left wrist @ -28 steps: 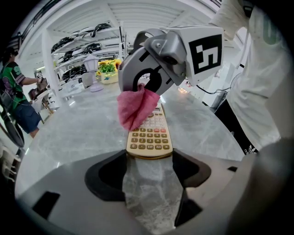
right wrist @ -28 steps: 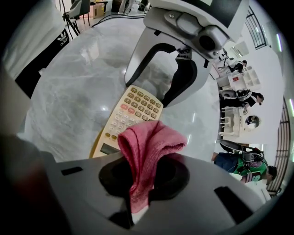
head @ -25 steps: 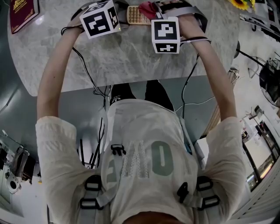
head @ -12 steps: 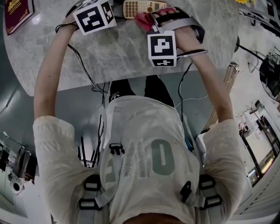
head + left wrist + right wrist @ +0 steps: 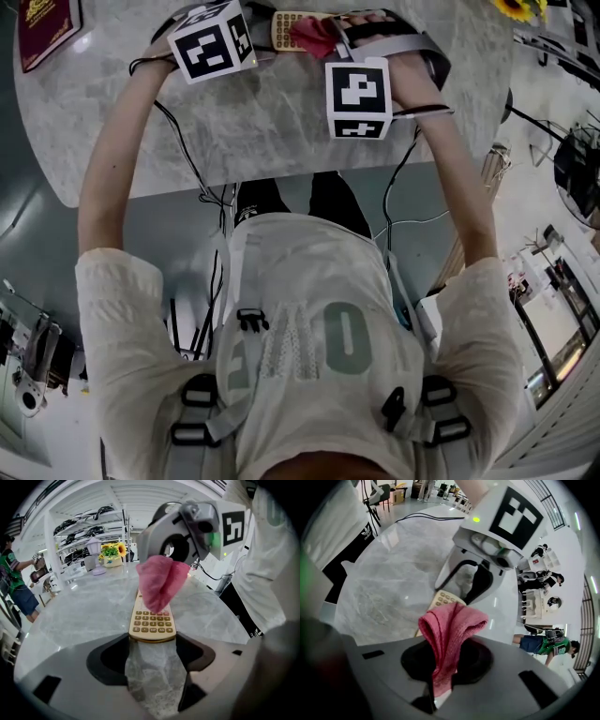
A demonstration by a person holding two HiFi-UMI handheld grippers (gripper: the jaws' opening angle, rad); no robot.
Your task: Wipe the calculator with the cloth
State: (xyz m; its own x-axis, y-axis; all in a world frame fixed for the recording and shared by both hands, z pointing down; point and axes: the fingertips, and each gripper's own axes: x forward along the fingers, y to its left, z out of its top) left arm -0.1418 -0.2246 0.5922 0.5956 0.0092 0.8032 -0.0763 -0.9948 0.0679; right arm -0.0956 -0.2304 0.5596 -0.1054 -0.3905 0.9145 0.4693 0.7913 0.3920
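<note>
**Wiping stroke on a calculator, from the head view and both gripper views.** The grey marble table [image 5: 281, 122] carries the work near its far edge, with a maroon book [image 5: 47, 28] well apart at its left corner. My left gripper [image 5: 152, 656] points down at the slab. Its jaws are partly spread and set on the near end of the calculator [image 5: 152, 620], one pad against each long side. The cream body lies flat, keys up, running away from that gripper. My right gripper [image 5: 440, 667] comes in from the opposite end. Its jaws are pressed together on a pink cloth [image 5: 447, 634], pinched at a fold so that a loose bunch stands past the tips. That bunch covers the display end and meets the upper key rows [image 5: 151, 615]; the lower rows lie bare. I judge the wipe to be under way, with part of the face left. To do it well I would hold the left clamp as it is and tip the right gripper so the cloth, not the jaw tips, bears on the plastic. I would then draw lengthwise in light, overlapping passes, stopping short of the left pads. Too hard a push could skid the calculator free.
</note>
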